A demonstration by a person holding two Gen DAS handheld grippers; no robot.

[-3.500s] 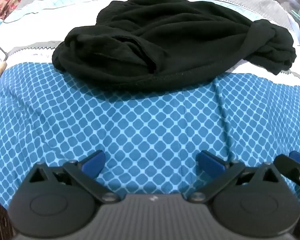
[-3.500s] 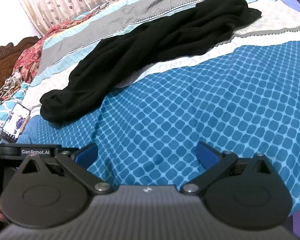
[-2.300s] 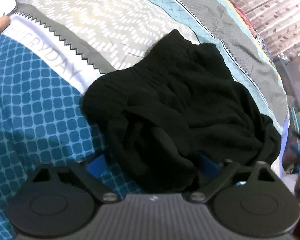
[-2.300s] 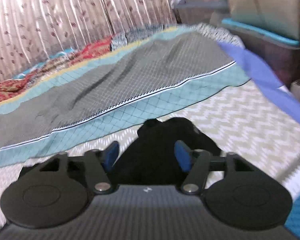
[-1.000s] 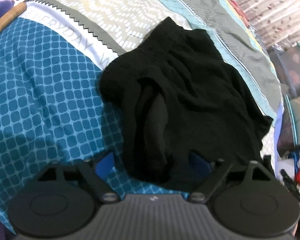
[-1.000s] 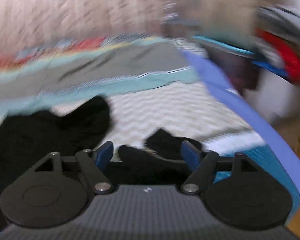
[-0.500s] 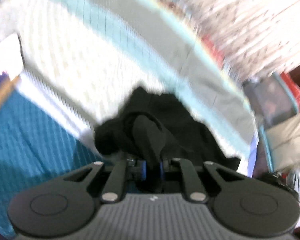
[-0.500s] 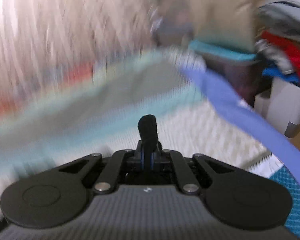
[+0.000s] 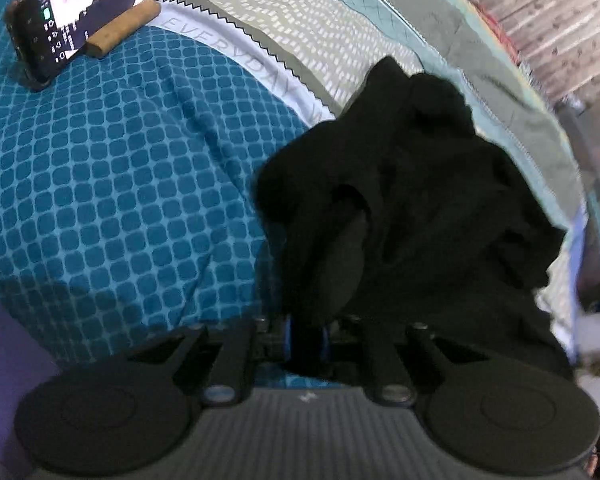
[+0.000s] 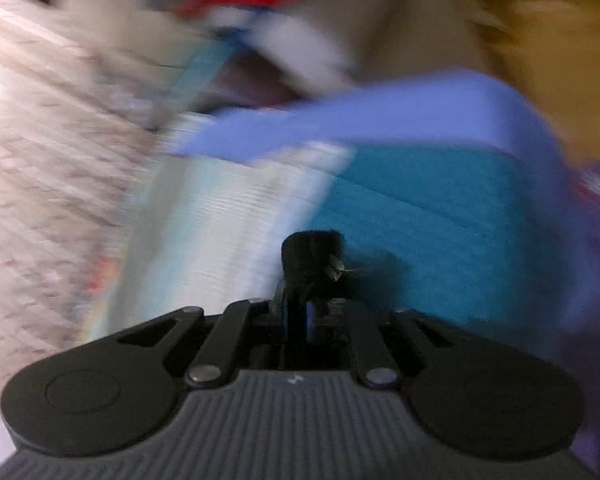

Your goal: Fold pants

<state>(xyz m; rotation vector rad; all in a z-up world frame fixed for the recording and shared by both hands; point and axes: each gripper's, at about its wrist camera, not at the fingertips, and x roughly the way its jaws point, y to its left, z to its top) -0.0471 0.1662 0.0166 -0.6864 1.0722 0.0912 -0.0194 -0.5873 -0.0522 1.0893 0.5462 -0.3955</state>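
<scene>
The black pants [image 9: 412,200] lie bunched on the bed's patterned sheet in the left wrist view. My left gripper [image 9: 306,336] is shut on a fold of the pants at their near edge, and the cloth rises from the jaws. My right gripper [image 10: 298,320] is shut on a small black tip of the pants [image 10: 310,256] that sticks up between the jaws. The right wrist view is blurred by motion, and the rest of the pants is out of that view.
A phone [image 9: 84,12] leans on a wooden stick [image 9: 124,32] at the far left of the blue-checked sheet [image 9: 120,168]. The bed's purple edge [image 10: 380,120] and blurred clutter beyond it show in the right wrist view.
Both grippers closed on the pants about half a second ago and still hold them. The left gripper has pulled back toward the blue part; the right view has swung toward the bed's edge.
</scene>
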